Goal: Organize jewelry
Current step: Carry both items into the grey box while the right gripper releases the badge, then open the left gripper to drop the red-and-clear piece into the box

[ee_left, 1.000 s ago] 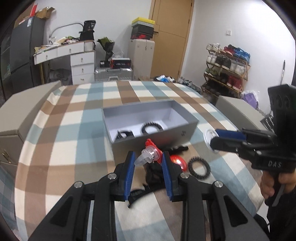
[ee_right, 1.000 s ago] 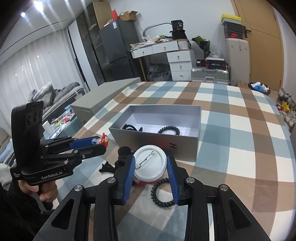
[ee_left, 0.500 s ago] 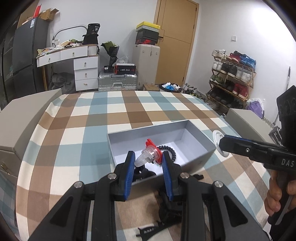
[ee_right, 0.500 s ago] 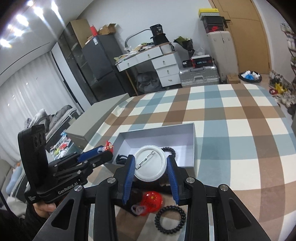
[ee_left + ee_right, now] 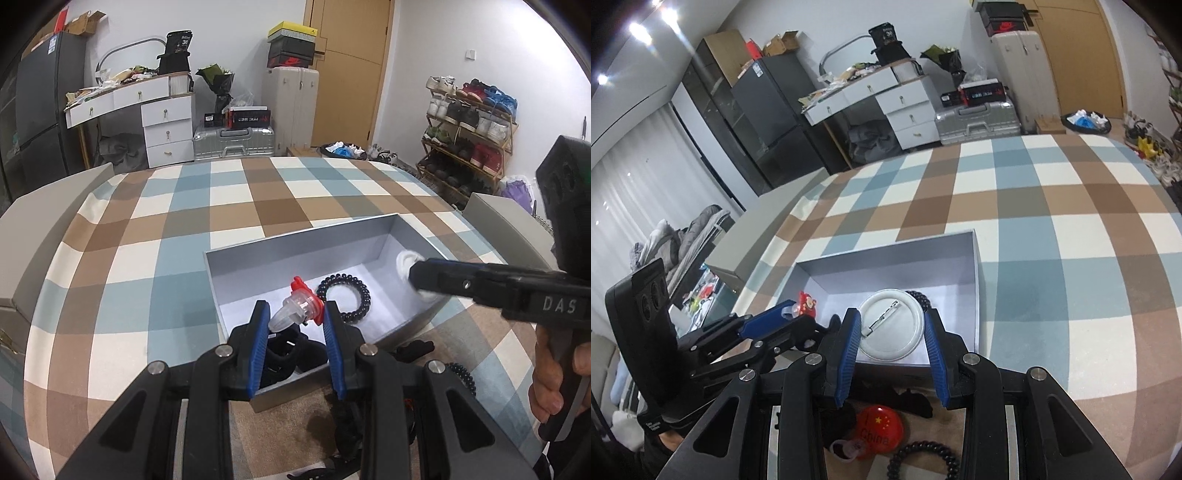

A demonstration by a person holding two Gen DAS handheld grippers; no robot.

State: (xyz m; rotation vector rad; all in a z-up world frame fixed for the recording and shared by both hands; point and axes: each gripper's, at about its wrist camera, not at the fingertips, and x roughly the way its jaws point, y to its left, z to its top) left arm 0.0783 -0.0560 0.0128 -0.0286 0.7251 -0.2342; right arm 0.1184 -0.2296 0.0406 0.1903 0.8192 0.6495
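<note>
My left gripper (image 5: 295, 326) is shut on a clear and red clip-like trinket (image 5: 297, 310) and holds it over the near left part of the open grey box (image 5: 295, 236). My right gripper (image 5: 892, 336) is shut on a white round pin badge (image 5: 892, 328), pin side up, over the near edge of the grey box (image 5: 975, 280). A black coil bracelet (image 5: 345, 295) and a dark item (image 5: 284, 350) lie inside the box. The right gripper also shows in the left wrist view (image 5: 417, 275), and the left gripper in the right wrist view (image 5: 792, 314).
A red China badge (image 5: 877, 424), a black bead bracelet (image 5: 923, 461) and dark items (image 5: 912, 400) lie on the checked tablecloth (image 5: 1052, 206) in front of the box. A grey lid or box (image 5: 40, 214) sits at the table's left edge.
Both grippers have moved forward and up over the box, each still holding its item. The badge and the clip now hang above the box interior.
</note>
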